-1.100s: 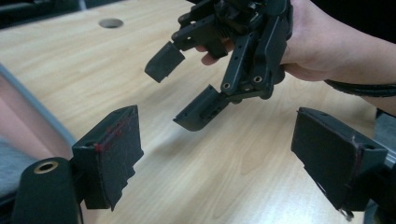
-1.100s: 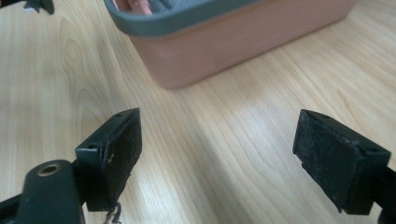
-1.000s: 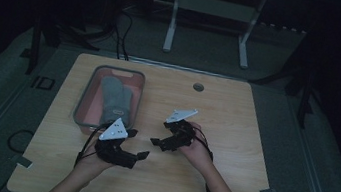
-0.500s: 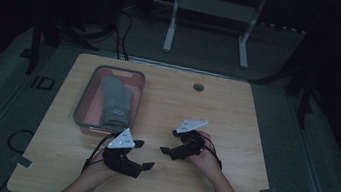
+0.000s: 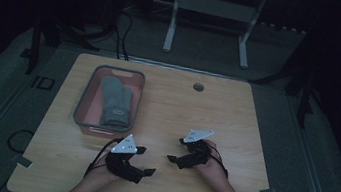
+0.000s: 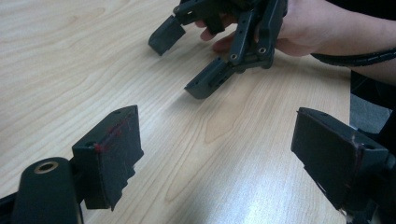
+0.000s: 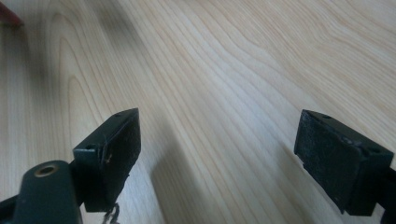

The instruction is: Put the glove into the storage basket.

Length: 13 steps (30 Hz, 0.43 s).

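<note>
The left black two-jaw gripper point(image 5: 147, 172) is low over the light wooden table point(image 5: 236, 115), near its front edge, and its jaws point to the right. In the left gripper view its jaws stand wide apart, and only bare wood lies between them, so it is released and grasps nothing. The right black two-jaw gripper point(image 5: 173, 159) is just beside it, a little farther from the front edge, and its jaws point to the left, toward the left gripper. They are near each other but apart. In the right gripper view its jaws are also wide apart over bare wood, so it too is released and empty. The left gripper view shows the right gripper point(image 6: 187, 63) farther off, with its two jaws spread just above the wood and the person's hand point(image 6: 303, 25) behind it.

The red rectangular plastic tray point(image 5: 88, 98) sits on the left part of the table, behind the left gripper and apart from it. A grey folded cloth point(image 5: 116, 102) lies inside this tray, along its length. No gripper touches the tray or the cloth.
</note>
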Tool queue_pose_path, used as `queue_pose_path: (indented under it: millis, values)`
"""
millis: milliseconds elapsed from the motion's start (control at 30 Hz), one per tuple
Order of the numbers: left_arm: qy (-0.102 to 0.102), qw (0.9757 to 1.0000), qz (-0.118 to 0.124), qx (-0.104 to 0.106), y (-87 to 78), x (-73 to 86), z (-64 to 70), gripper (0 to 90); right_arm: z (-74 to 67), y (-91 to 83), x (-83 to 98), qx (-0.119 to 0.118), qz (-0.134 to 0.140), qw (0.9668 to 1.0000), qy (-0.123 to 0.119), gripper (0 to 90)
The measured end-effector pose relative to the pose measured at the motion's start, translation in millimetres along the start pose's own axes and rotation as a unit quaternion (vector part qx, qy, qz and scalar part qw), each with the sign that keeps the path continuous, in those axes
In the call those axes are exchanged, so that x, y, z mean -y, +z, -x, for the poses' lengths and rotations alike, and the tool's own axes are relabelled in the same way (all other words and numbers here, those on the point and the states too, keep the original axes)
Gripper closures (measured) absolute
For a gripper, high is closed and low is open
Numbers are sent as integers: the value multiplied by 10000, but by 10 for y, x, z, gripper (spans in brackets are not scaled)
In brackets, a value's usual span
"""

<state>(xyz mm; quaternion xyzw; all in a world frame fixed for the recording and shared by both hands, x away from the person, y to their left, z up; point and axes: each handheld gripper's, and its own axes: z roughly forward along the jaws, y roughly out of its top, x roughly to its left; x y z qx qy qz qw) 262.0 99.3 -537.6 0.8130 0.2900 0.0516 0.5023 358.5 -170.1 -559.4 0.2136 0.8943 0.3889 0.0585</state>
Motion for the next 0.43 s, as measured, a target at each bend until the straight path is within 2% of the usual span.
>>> queue_pose_path:
  millis: [233, 433]
  values:
    - [6, 10000, -44, 60, 33, 39, 10, 165, 27, -83, 80, 111, 165, 9997, 128, 145]
    - [-87, 9999, -58, 76, 60, 77, -12, 165, 46, -83, 86, 191, 156, 9997, 92, 145]
